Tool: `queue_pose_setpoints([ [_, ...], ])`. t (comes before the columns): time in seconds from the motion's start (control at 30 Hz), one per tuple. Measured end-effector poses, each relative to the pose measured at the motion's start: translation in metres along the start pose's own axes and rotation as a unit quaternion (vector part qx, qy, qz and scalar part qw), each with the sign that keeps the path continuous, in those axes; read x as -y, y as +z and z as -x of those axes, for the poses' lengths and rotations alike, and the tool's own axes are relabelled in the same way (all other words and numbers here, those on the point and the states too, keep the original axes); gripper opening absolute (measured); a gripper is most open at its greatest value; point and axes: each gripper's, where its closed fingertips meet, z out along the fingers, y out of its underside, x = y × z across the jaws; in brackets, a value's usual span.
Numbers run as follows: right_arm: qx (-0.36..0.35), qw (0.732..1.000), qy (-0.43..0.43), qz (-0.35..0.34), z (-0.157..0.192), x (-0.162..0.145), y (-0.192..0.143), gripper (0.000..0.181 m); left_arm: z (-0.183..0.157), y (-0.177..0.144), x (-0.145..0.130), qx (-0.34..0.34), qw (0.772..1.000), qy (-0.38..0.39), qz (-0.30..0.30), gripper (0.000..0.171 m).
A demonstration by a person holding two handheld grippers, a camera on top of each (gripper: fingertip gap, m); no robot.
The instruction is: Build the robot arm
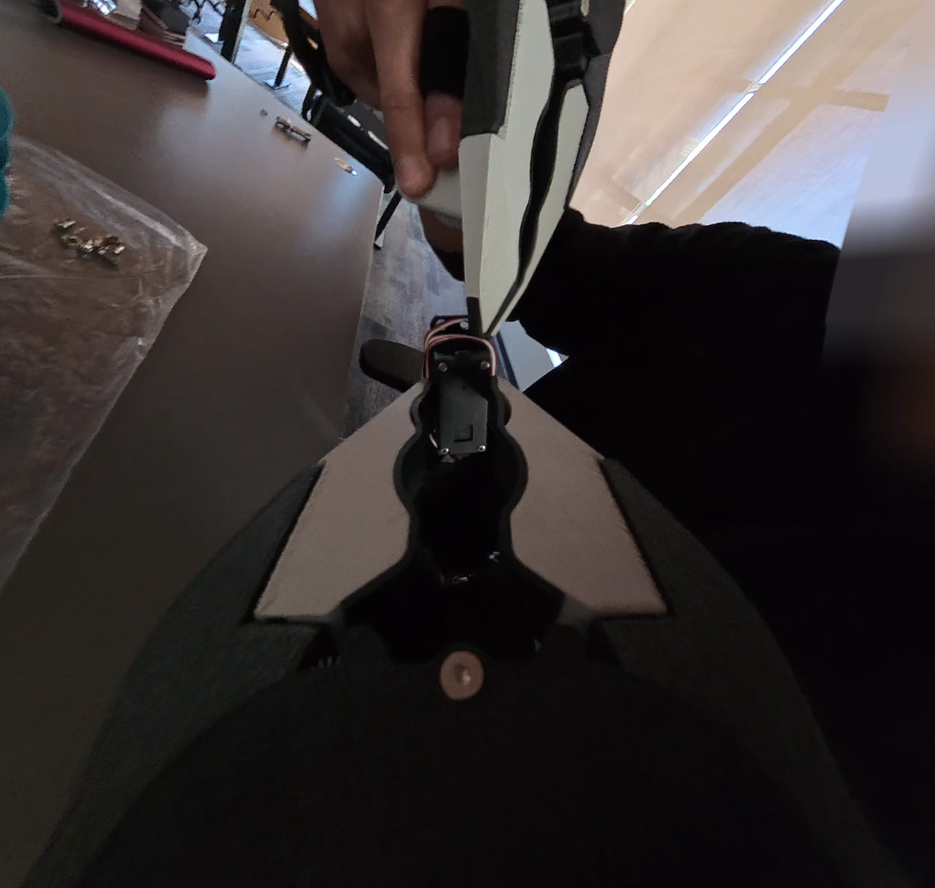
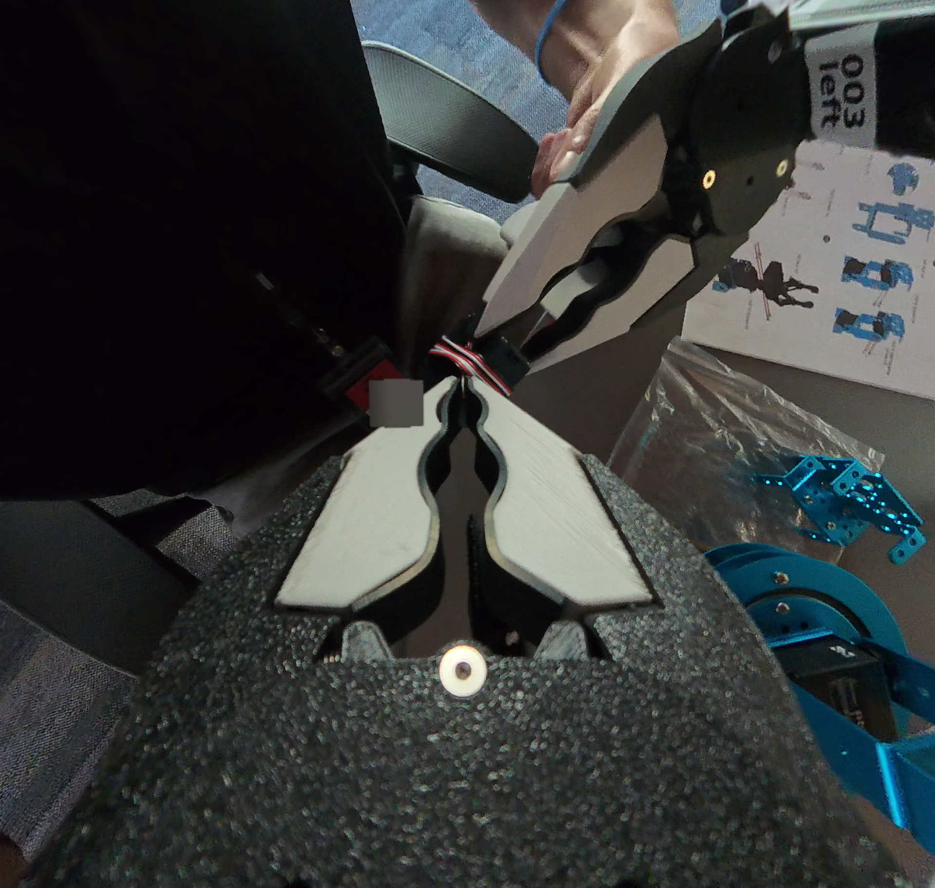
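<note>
Clamped between the left gripper [image 1: 463, 408] fingers sits a small black servo [image 1: 463, 411], held clear of the counter [image 1: 227, 307]. Right gripper [image 2: 461, 383] fingers are pressed together, pinching its striped wire bundle [image 2: 455, 353], seemingly to manage the lead. Blue metal brackets [image 2: 840, 504] lie on the counter's plastic bag [image 2: 708, 408].
</note>
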Motion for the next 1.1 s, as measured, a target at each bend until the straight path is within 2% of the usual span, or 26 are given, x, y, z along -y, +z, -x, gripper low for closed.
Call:
queue_pose_setpoints([
  [0.13,0.007,1.000,0.004,-0.023,-0.001,0.007,-0.004,0.000,-0.007,-0.003,0.006,-0.026,0.999,0.007,-0.033,0.025],
  [0.2,-0.004,1.000,0.012,-0.022,-0.007,0.002,-0.004,0.000,-0.008,-0.003,0.004,-0.038,0.998,0.004,-0.046,0.049],
  [0.33,-0.018,0.999,0.024,-0.035,-0.018,-0.006,-0.004,0.000,0.013,0.002,0.005,-0.001,0.998,-0.002,-0.066,0.056],
  [0.4,-0.023,0.998,0.026,-0.048,-0.022,-0.005,-0.004,0.000,0.015,0.007,0.006,0.004,0.998,0.003,-0.064,0.053],
  [0.5,-0.031,0.998,0.026,-0.053,-0.024,-0.005,-0.007,0.000,0.019,0.013,0.002,0.033,0.998,0.038,-0.041,0.029],
  [0.87,-0.033,0.996,0.061,-0.064,-0.028,-0.015,-0.011,0.001,0.023,-0.002,0.007,0.033,0.997,0.017,-0.061,0.026],
  [0.97,-0.041,0.995,0.075,-0.059,-0.030,-0.012,-0.008,0.022,0.025,-0.004,0.008,0.043,0.997,0.019,-0.060,0.025],
  [1.03,-0.057,0.996,0.064,-0.027,-0.032,-0.015,-0.003,0.008,0.025,-0.001,0.004,0.044,0.998,0.021,-0.049,0.026],
  [1.1,-0.065,0.997,0.052,-0.007,-0.031,-0.015,-0.004,0.003,0.025,-0.002,0.005,0.041,0.998,0.013,-0.055,0.026],
])
